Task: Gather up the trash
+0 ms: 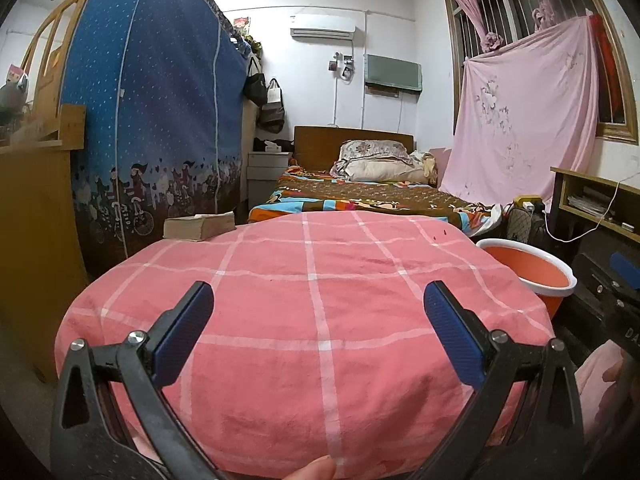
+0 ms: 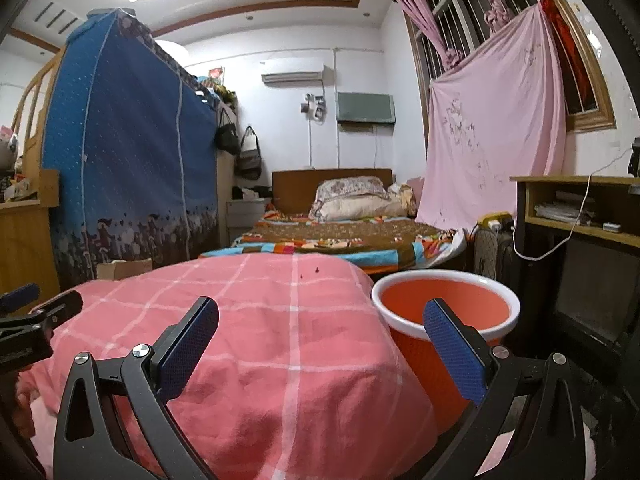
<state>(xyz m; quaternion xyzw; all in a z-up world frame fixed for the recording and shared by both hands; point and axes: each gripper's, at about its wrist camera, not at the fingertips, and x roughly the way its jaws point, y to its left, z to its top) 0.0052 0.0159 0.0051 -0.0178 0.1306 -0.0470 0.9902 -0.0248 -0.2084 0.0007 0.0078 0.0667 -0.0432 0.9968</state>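
Observation:
A surface covered by a pink checked cloth (image 1: 312, 312) fills the foreground of both views (image 2: 248, 344). Two tiny dark specks (image 1: 440, 235) lie near its far edge, also in the right wrist view (image 2: 316, 269). An orange bucket with a white rim (image 1: 532, 272) stands to the cloth's right (image 2: 448, 304). My left gripper (image 1: 318, 308) is open and empty above the cloth's near side. My right gripper (image 2: 320, 324) is open and empty over the cloth's right edge, its right finger (image 2: 452, 352) in front of the bucket.
A thick book (image 1: 200, 226) lies at the cloth's far left. A bed (image 1: 368, 196) with pillows stands behind. A blue fabric wardrobe (image 1: 156, 120) is left, a wooden desk (image 2: 580, 208) with a white cable right.

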